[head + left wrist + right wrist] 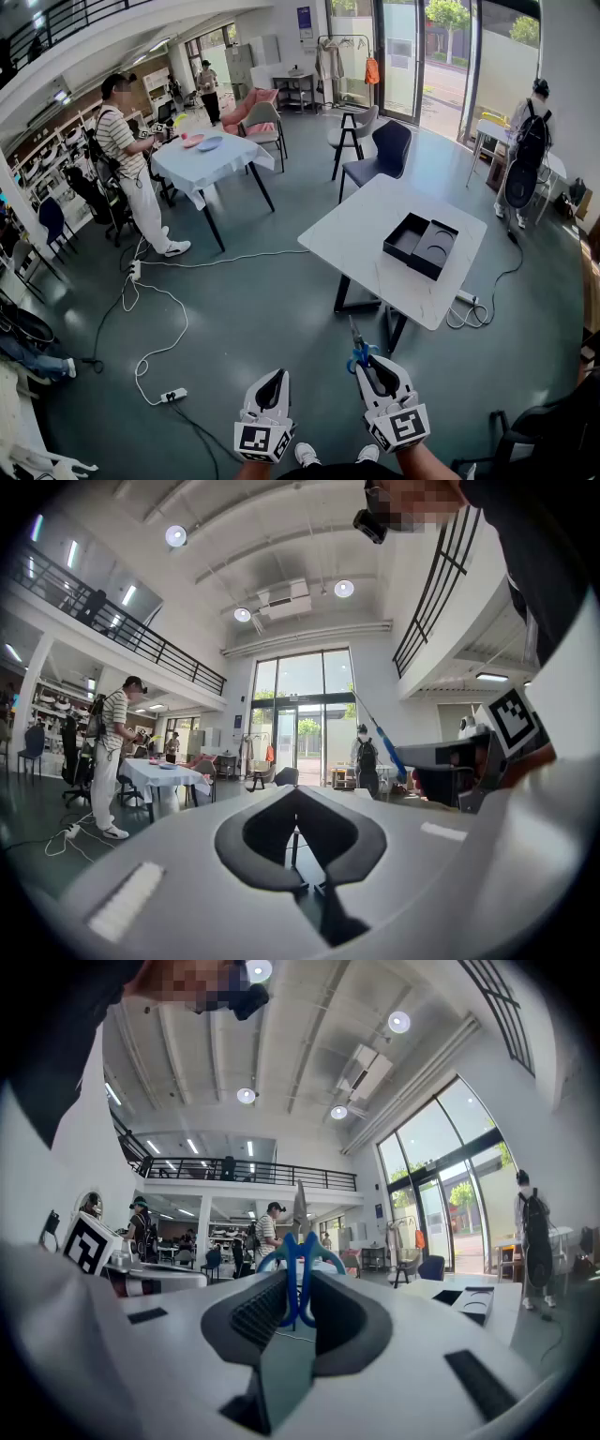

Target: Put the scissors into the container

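Note:
A pair of blue-handled scissors [358, 349] is clamped in my right gripper [367, 362], blades pointing up and forward. In the right gripper view the blue handles [300, 1279] sit between the pads, with the blade tip rising above them. My left gripper [276, 377] hangs beside it with nothing in it; in its own view the jaw tips of the left gripper [298, 793] meet. The black container [420, 246], a two-compartment tray, lies on the white table [366, 230] well ahead and to the right. The container [469, 1299] is also at the right of the right gripper view.
Between me and the white table is open grey floor. White cables and a power strip [172, 396] lie on the floor to the left. A cloth-covered table [208, 159] with a person [131, 164] beside it stands far left, chairs [380, 155] behind the white table, another person [527, 150] at far right.

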A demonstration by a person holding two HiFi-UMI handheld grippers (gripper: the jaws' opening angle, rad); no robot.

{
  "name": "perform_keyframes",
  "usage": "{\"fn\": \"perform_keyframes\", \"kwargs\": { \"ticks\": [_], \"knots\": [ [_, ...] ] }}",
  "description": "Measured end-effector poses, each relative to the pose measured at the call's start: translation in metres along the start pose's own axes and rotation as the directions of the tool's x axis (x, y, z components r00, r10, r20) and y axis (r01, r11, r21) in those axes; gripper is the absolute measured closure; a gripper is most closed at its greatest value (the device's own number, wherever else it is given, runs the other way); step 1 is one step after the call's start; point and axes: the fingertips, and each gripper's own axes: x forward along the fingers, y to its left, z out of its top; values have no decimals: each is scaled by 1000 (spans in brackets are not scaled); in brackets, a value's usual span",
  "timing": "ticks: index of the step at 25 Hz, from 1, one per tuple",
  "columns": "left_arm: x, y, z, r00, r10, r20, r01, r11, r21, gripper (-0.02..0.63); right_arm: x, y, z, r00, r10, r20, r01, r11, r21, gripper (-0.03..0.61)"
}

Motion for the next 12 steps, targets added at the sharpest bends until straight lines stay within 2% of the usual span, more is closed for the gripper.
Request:
{"fn": "perform_keyframes", "kwargs": {
  "ticks": [5,12],
  "knots": [
    [8,-19,0,999,-40,5,40,999,29,606,-8,-12,-7,1000,-32,-1,32,999,-11,492],
    [9,-22,0,998,-64,-14,64,997,36,606,-16,-17,-13,996,-83,-22,82,996,-24,492]
  ]
}}
